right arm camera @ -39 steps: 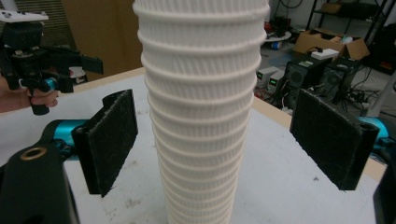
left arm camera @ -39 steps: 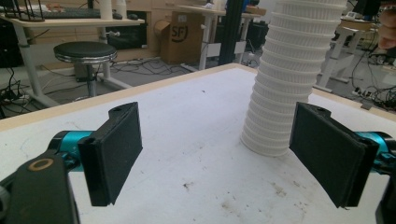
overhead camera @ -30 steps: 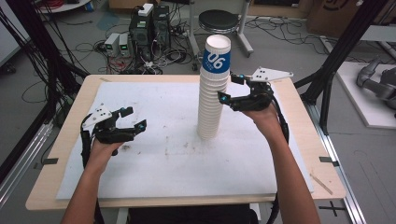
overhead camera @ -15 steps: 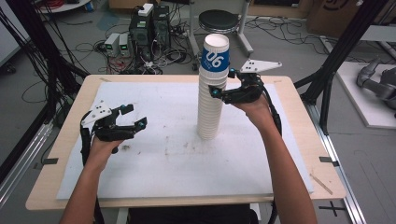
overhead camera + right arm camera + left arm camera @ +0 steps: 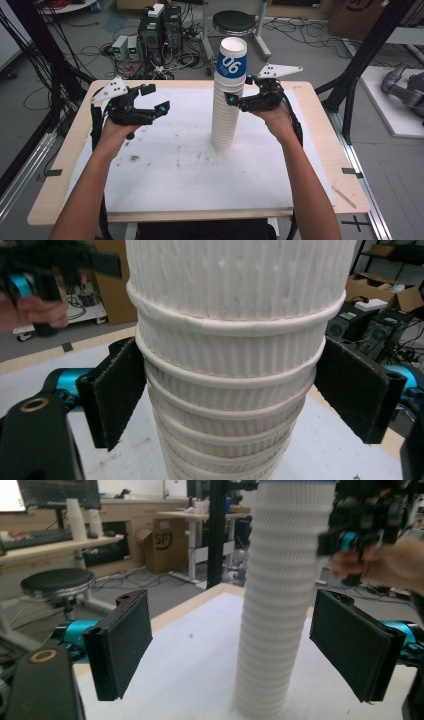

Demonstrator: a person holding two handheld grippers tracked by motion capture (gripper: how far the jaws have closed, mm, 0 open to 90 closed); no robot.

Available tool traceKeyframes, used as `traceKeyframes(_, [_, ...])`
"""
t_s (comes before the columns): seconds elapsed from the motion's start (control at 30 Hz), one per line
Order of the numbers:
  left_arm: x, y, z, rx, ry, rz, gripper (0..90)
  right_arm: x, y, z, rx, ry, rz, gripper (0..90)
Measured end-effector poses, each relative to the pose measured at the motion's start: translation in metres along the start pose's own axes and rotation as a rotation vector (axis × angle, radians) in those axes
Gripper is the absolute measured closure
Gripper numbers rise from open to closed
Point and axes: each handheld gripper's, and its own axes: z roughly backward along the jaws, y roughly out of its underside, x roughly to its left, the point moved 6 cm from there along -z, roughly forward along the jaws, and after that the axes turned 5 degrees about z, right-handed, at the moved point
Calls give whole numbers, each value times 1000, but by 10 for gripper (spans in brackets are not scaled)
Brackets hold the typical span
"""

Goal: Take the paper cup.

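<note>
A tall stack of white ribbed paper cups (image 5: 226,105) is standing upright near the middle of the white sheet (image 5: 190,175) covering the wooden table (image 5: 60,165); the top cup (image 5: 232,59) is wearing a blue band w/ "06".

The right gripper (image 5: 237,97) is being held at the stack's upper part, jaws spread wide. In the right gripper view the stack (image 5: 235,365) is sitting between the two black pads (image 5: 117,390), just beside them; contact can't be told.

The left gripper (image 5: 156,99) is being held above the table's left side, well apart from the stack, jaws also spread, nothing between them. In the left gripper view the stack (image 5: 280,605) is showing between its pads (image 5: 122,640), farther off, w/ the other hand (image 5: 385,562) beyond.
</note>
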Motion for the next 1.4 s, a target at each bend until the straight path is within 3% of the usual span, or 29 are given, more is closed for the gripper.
traceKeyframes(0.03, [0,0,0,0,0,0,168,0,0,0,0,0,0,150])
traceKeyframes(0.07, [-5,-14,-8,-1,24,-14,168,0,0,0,1,-2,0,150])
traceKeyframes(0.23, [-19,-49,-32,-13,87,-28,168,-1,0,0,4,-7,1,150])
traceKeyframes(0.27, [-19,-49,-32,-13,87,-28,168,-1,-1,0,5,-6,0,150])
traceKeyframes(0.3, [-21,-60,-42,-13,99,-32,168,-1,-1,0,6,-5,4,150])
traceKeyframes(0.43, [-26,-71,-57,-7,122,-41,168,-1,-1,0,11,-8,2,150])
traceKeyframes(0.53, [-35,-82,-78,-6,155,-43,168,-1,-1,0,15,-8,5,150])
traceKeyframes(0.77, [-48,-91,-110,31,188,-58,167,-1,-2,0,23,-9,9,150])
traceKeyframes(1.03, [-55,-88,-143,84,185,-55,167,-1,-2,0,29,-13,12,150])
traceKeyframes(1.17, [-54,-85,-149,89,190,-35,198,-1,-2,1,29,-10,16,151])
traceKeyframes(1.23, [-55,-86,-148,82,199,-59,234,-1,-1,1,29,-13,12,151])
traceKeyframes(1.4, [-56,-87,-148,94,197,-73,243,-1,-2,0,29,-15,14,151])
